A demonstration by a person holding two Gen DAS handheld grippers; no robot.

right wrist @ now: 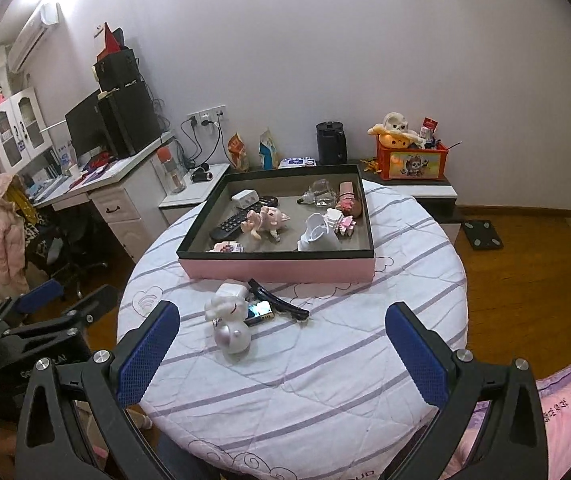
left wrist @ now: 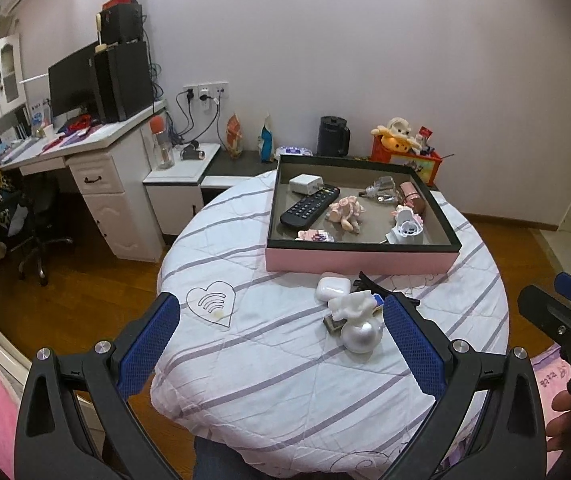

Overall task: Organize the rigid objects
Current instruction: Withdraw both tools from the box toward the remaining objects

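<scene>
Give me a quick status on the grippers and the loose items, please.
Left gripper and right gripper open, empty. White figurine, earbud case, hair clip outside tray. Nothing blocking.

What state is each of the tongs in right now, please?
Left tongs: open, holding nothing, above the round table.
Right tongs: open, holding nothing, also above the table, with the white figurine ahead of them.

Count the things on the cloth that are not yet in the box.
4: earbud case nearest the box, black hair clip beside it, white figurine in front, small lighter-like item partly hidden behind it. More may be hidden.
</scene>
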